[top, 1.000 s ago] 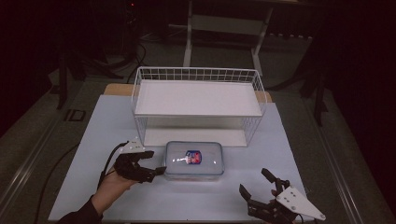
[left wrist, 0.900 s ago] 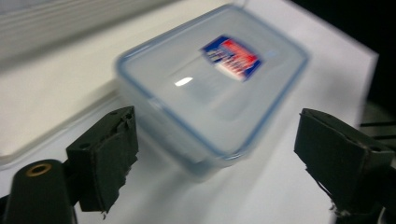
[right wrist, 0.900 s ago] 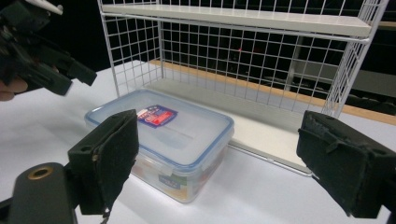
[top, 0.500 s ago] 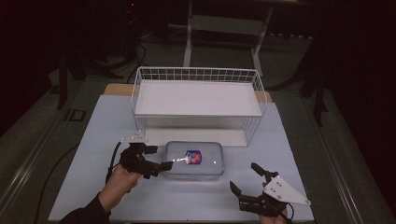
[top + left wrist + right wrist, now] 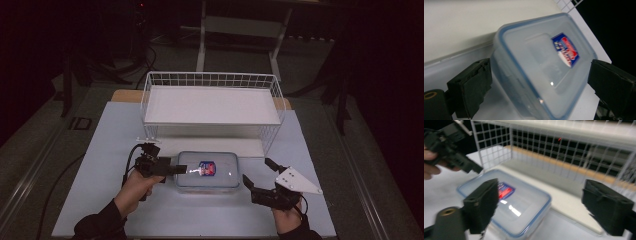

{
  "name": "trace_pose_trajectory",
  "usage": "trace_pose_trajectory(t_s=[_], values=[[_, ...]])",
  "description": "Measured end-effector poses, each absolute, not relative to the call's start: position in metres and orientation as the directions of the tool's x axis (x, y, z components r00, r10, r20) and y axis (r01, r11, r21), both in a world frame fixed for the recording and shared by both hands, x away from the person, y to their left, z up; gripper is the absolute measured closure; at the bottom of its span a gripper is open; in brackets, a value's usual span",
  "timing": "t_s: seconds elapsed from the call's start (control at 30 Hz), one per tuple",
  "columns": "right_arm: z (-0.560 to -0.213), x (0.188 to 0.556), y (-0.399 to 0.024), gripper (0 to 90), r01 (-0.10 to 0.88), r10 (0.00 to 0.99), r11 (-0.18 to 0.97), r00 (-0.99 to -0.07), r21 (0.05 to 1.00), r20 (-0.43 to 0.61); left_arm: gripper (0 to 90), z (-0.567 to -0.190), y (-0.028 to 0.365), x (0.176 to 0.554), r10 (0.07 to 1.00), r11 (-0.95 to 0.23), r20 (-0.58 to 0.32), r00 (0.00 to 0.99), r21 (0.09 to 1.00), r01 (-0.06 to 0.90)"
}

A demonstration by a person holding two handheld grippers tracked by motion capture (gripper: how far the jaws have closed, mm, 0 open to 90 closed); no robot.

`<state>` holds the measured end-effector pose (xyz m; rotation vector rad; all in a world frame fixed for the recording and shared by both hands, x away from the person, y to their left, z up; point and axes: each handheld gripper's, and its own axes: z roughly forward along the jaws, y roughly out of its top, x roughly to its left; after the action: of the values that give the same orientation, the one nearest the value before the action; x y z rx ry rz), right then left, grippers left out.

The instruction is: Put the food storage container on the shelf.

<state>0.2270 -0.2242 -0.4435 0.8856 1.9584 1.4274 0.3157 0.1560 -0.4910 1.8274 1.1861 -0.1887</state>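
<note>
A clear plastic container (image 5: 207, 171) with a blue-rimmed lid and a red and blue label lies flat on the white table, just in front of the wire basket. My left gripper (image 5: 175, 170) is at its left end. In the left gripper view the container (image 5: 544, 62) end sits between the wide jaws of that gripper (image 5: 540, 87), pads off it; they have just been closing slightly. My right gripper (image 5: 257, 171) hovers off the right end, its jaws just closing slightly with nothing between them. The right gripper (image 5: 539, 210) looks over the container (image 5: 519, 205).
A white wire basket (image 5: 210, 76) with a white floor stands behind the container, its mesh wall (image 5: 494, 150) close by. The white table top (image 5: 110, 150) has dark floor on all sides. The other hand and left gripper (image 5: 451, 150) show at the right gripper view's upper left.
The left gripper has slid right up to the container's left end. The right gripper has moved left and forward toward the right end. The container has stayed put.
</note>
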Motion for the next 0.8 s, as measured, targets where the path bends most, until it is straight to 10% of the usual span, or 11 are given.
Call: trace_pose_trajectory(t_s=[0.8], values=[[-0.469, 0.255, -0.228, 10.1, 0.492, 0.733, 0.201, -0.649, 0.847, 0.203, 46.3, -0.528, 0.175, 0.332, 0.490, -0.018, -0.791, 0.366, 0.411, 0.912]])
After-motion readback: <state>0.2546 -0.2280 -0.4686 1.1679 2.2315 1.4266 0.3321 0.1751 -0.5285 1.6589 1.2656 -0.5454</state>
